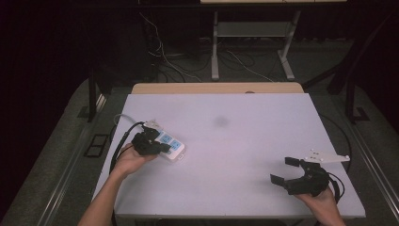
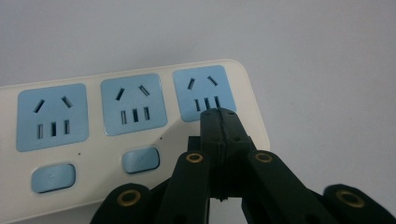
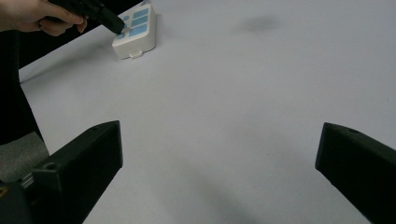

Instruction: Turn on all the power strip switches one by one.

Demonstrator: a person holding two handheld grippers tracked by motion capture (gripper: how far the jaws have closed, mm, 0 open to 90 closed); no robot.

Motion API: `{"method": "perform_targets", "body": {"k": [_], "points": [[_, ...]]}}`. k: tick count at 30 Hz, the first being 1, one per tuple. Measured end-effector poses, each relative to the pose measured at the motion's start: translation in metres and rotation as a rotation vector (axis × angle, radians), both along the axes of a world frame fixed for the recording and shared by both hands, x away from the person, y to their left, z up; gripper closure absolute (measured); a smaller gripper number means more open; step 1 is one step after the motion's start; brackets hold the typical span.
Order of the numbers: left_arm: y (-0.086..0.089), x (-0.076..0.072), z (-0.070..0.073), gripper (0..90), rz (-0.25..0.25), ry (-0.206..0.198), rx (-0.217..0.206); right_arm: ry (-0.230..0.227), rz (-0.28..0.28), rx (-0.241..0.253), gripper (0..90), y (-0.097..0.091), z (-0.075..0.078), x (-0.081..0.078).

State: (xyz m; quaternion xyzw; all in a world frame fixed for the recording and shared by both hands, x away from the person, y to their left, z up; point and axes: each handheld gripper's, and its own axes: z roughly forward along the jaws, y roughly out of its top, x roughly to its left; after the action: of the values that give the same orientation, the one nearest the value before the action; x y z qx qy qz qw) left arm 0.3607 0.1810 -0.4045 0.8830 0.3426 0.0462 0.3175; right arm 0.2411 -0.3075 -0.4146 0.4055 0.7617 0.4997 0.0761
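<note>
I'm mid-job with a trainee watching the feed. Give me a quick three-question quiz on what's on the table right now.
1. True or false: the right claw is open above bare table.
2. Multiple choice: the left claw, its jaws pressed together, sits over which end of the white plastic power strip with blue sockets? A) the cord end B) the middle C) the end socket nearest the strip's rounded edge
3. Fill in: in the left gripper view, the strip shows ___ blue sockets.

Key: 1 true; 2 C; 3 three.
</note>
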Motion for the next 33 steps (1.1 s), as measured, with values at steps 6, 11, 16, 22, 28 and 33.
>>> {"method": "perform_targets", "body": {"k": [6, 11, 16, 22, 28, 33], "points": [[0.0006, 0.0001, -0.0012, 89.6, 0.014, 0.006, -0.005, 0.000, -0.001, 0.001, 0.5, -0.0004, 0.0001, 0.0001], [0.0056, 0.0007, -0.0055, 89.8, 0.040, 0.032, -0.053, -0.001, -0.002, 0.001, 0.5, -0.0007, 0.0003, 0.0000], [0.0045, 0.0001, -0.0061, 90.0, 0.048, 0.028, -0.047, -0.007, -0.005, 0.004, 0.5, -0.0014, 0.0004, 0.0002], [0.0059, 0.0017, -0.0077, 90.0, 0.078, 0.058, -0.070, -0.009, -0.001, 0.005, 0.5, -0.0003, 0.0007, -0.0004], [0.0054, 0.0004, -0.0077, 89.9, 0.078, 0.046, -0.068, -0.007, -0.006, 0.008, 0.5, -0.0023, 0.0005, 0.0001], [0.0003, -0.0044, -0.0046, 89.8, 0.073, -0.008, -0.031, -0.005, -0.011, 0.009, 0.5, -0.0037, 0.0002, 0.0004]]}}
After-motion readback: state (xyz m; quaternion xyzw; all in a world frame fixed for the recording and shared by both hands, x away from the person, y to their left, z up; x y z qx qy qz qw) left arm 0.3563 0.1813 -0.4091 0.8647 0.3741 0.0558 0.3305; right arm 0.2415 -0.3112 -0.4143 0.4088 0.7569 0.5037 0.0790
